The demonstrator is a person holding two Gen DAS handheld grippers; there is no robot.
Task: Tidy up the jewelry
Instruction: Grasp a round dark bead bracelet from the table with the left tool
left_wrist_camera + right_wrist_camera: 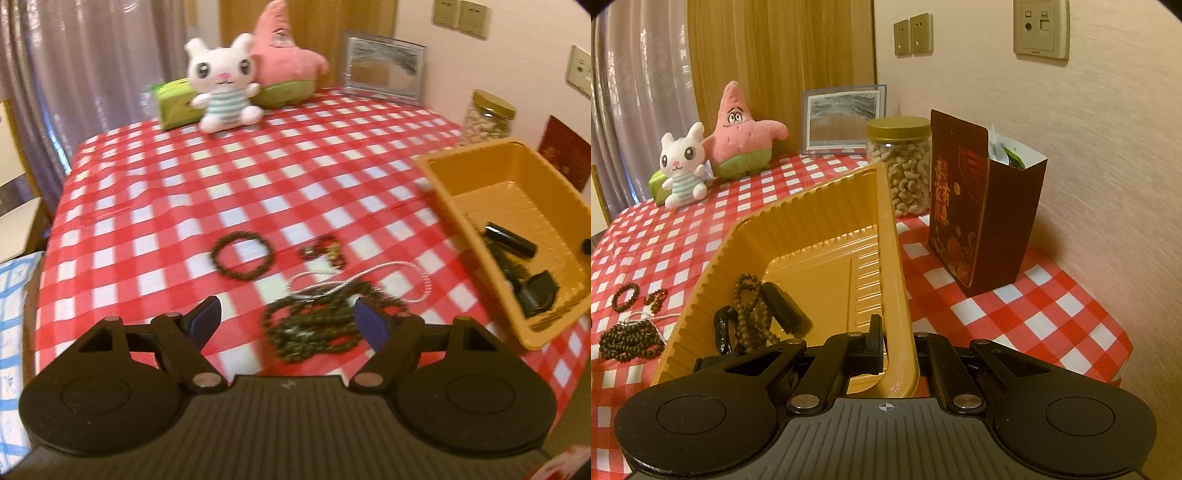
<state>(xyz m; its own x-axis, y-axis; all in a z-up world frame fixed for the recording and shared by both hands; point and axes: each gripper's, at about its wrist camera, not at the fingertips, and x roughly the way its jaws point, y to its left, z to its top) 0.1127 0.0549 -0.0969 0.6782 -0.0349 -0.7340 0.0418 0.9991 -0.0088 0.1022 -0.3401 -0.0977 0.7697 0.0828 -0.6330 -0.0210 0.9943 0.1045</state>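
Left gripper [291,321] spread wide above loose jewelry; right gripper [897,350] pinching the orange tray [798,221] wall.

The tray's long axis runs away from the right gripper; inside lie a brown bead strand [751,314] and a black cylinder [783,308]. Only the left view shows the coiled bead necklace [314,325] between its fingers, with a bead bracelet [242,254] farther ahead. Only the right view shows the dark red box [979,210] beyond the tray.
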